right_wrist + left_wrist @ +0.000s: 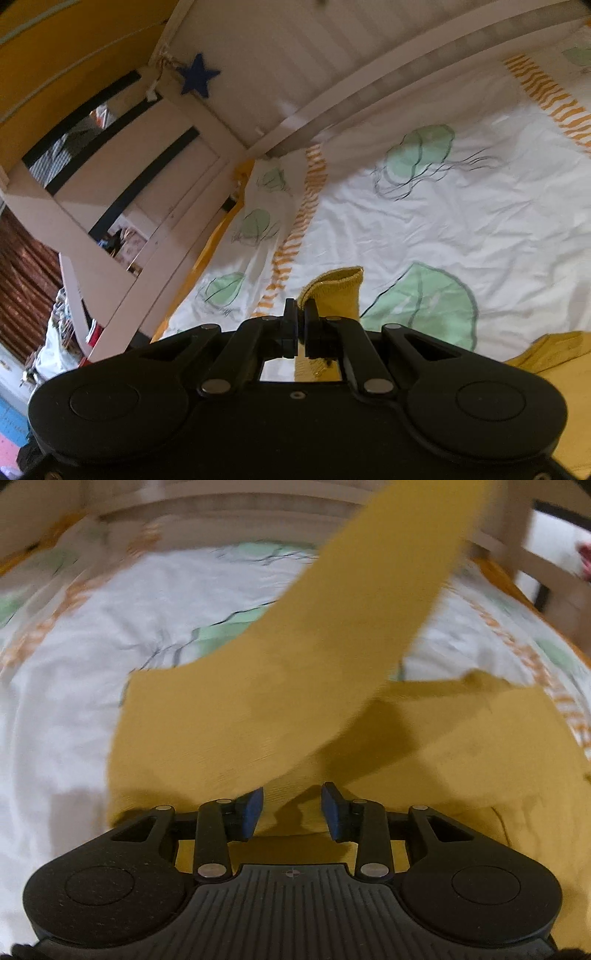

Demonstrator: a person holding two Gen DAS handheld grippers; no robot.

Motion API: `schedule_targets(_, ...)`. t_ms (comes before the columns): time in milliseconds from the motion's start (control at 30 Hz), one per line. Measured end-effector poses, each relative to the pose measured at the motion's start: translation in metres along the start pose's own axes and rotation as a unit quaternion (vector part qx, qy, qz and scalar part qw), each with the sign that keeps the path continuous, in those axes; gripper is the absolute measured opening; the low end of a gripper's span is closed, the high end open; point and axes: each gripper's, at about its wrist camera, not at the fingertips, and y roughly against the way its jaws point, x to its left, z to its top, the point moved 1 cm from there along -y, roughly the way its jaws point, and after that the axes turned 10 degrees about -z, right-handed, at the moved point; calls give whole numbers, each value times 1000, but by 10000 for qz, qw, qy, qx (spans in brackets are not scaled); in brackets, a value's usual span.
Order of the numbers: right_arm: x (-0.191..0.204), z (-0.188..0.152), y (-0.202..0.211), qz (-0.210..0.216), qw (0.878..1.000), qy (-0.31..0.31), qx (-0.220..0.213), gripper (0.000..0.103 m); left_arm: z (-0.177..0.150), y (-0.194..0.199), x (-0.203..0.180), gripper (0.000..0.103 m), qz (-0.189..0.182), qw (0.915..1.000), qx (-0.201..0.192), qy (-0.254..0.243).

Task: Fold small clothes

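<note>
A mustard-yellow garment (229,716) lies spread on the white printed bedsheet (66,686). One long sleeve (373,590) rises from it toward the upper right, off the bed and blurred. My left gripper (292,806) hovers low over the garment's near edge, its blue pads (253,812) apart with a ridge of cloth between them that they do not pinch. In the right wrist view my right gripper (300,315) is shut on the sleeve's ribbed cuff (334,291), held up above the sheet (443,229). The garment's body (554,354) shows at the lower right.
A white wooden bed rail (369,92) with a blue star (197,75) runs along the far side of the bed. A slatted end frame (122,192) stands at the left, with cluttered floor beyond. The sheet carries green prints and orange stripes.
</note>
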Motion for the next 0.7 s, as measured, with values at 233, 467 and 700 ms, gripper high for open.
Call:
schedule_targets(233,-63,-3,33,-596,9978,-268,-119,11,1,7,28,34,-8,9972,-143,736)
schedule_targets(467,-136,-37,22,-1533,9869,-460,224,11,-4,10,25,34,95,9976,-142,676)
schedule_targets(700,-185,-69,5,-2088,9749,-608,470,11,-6,16,32,34,-2,9964,-78,847)
